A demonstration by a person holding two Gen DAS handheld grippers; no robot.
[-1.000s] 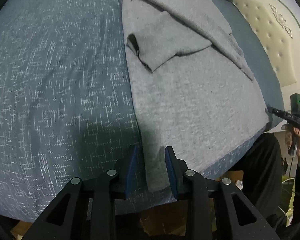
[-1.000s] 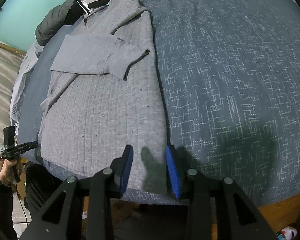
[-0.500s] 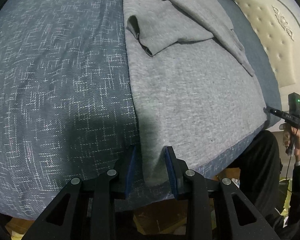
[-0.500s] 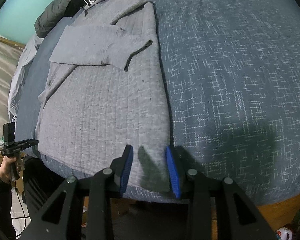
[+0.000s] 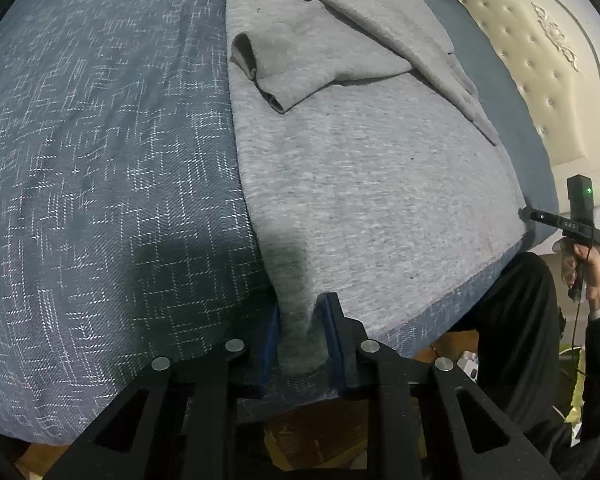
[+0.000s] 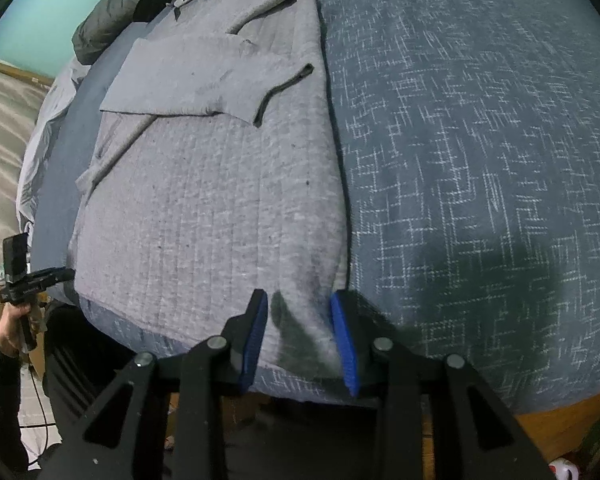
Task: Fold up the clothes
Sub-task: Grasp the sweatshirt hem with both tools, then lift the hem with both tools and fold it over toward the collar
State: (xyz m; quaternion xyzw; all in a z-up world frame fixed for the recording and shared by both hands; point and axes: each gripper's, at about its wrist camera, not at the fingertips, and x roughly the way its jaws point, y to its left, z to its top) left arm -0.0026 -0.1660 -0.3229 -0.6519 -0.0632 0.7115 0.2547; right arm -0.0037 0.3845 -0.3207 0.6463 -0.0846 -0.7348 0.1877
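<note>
The grey sweater's point(image 5: 372, 184) hem corners are straddled by the closing left gripper point(image 5: 300, 320), fabric bunched between, and closing right gripper point(image 6: 300, 320).

A heather-grey knit sweater point(image 5: 372, 184) lies on a dark blue bedspread with a white crosshatch pattern point(image 5: 100, 168). At two o'clock, a cream tufted headboard point(image 5: 540, 80); both grippers have blue pads point(image 6: 256, 336).
</note>
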